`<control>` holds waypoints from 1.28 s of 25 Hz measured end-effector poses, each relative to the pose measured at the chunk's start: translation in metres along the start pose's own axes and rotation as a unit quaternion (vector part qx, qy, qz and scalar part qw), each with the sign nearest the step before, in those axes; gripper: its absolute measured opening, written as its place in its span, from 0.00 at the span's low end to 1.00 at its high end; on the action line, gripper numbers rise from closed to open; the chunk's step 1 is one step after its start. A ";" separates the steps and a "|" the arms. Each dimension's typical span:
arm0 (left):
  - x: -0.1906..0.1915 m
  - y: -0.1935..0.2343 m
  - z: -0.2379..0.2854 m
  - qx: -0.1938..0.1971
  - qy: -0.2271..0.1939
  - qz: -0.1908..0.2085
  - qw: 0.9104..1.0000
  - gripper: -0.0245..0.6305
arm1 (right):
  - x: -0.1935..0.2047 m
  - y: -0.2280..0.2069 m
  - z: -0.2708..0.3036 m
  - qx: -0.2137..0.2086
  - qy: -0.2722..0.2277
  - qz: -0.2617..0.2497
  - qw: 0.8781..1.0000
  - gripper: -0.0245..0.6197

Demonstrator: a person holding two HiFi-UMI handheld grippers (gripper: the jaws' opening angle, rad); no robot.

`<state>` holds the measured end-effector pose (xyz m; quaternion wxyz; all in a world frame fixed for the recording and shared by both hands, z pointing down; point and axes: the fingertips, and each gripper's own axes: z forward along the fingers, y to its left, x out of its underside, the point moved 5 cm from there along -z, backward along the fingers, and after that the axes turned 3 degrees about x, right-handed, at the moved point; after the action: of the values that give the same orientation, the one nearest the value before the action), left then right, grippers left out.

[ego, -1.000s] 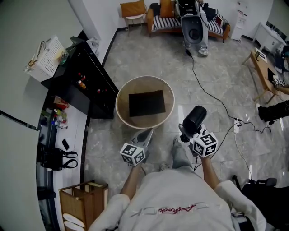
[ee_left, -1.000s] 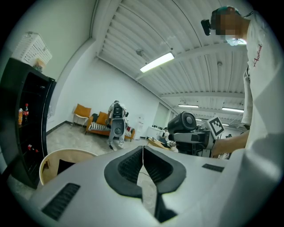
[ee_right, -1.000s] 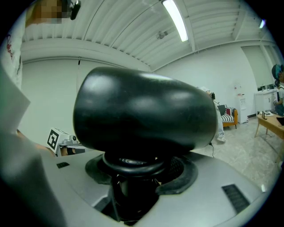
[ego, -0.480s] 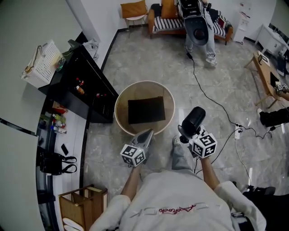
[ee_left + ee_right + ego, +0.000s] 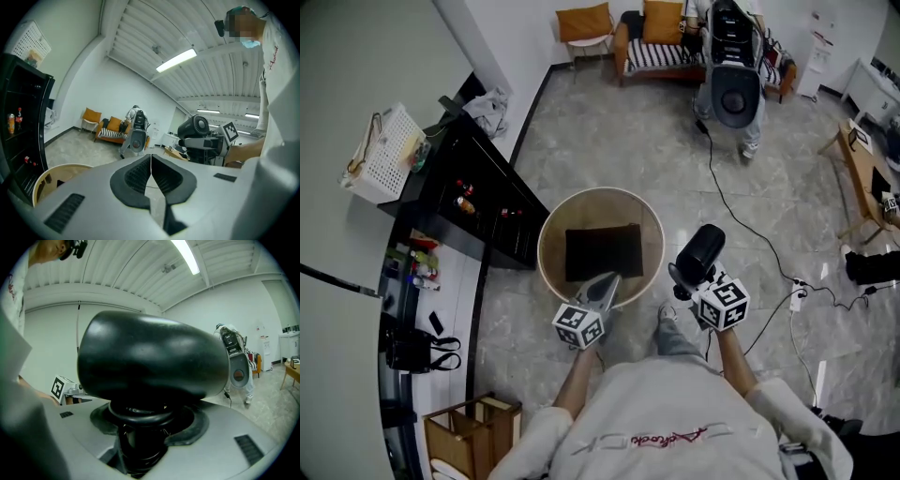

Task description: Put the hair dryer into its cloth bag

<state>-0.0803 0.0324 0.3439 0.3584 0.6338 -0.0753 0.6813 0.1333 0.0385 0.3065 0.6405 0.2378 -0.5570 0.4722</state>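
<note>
- Glossy marbled floor (image 5: 609,141) is left open above the round table (image 5: 551,225); a black shelf (image 5: 478,202) is set just left of it.
- The smooth black hair dryer (image 5: 701,251) is clamped by its handle in the right gripper (image 5: 687,279), right of the table.
- The left gripper (image 5: 607,284) is closed, empty, at the table's lower rim.
- The flat dark cloth bag (image 5: 603,251), laid mid-table, is seen nearer the grippers than before.
</note>
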 end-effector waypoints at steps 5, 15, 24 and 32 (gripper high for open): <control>-0.012 0.012 0.038 -0.012 0.006 -0.008 1.000 0.09 | -0.014 -0.036 0.024 -0.013 0.010 0.002 1.000 0.43; -0.010 0.039 0.092 -0.051 0.027 -0.033 0.998 0.09 | -0.019 -0.097 0.068 -0.050 0.040 0.010 0.998 0.43; -0.007 0.064 0.115 -0.095 0.023 -0.058 0.994 0.09 | -0.017 -0.126 0.116 -0.096 0.069 0.013 0.993 0.43; 0.010 0.071 0.108 -0.142 0.021 -0.079 0.987 0.09 | -0.009 -0.130 0.148 -0.141 0.089 0.008 0.986 0.43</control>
<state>-0.0337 -0.0763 0.3982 0.4985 0.5664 -0.1134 0.6463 0.1745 -0.1449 0.3668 0.7106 0.0974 -0.5610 0.4134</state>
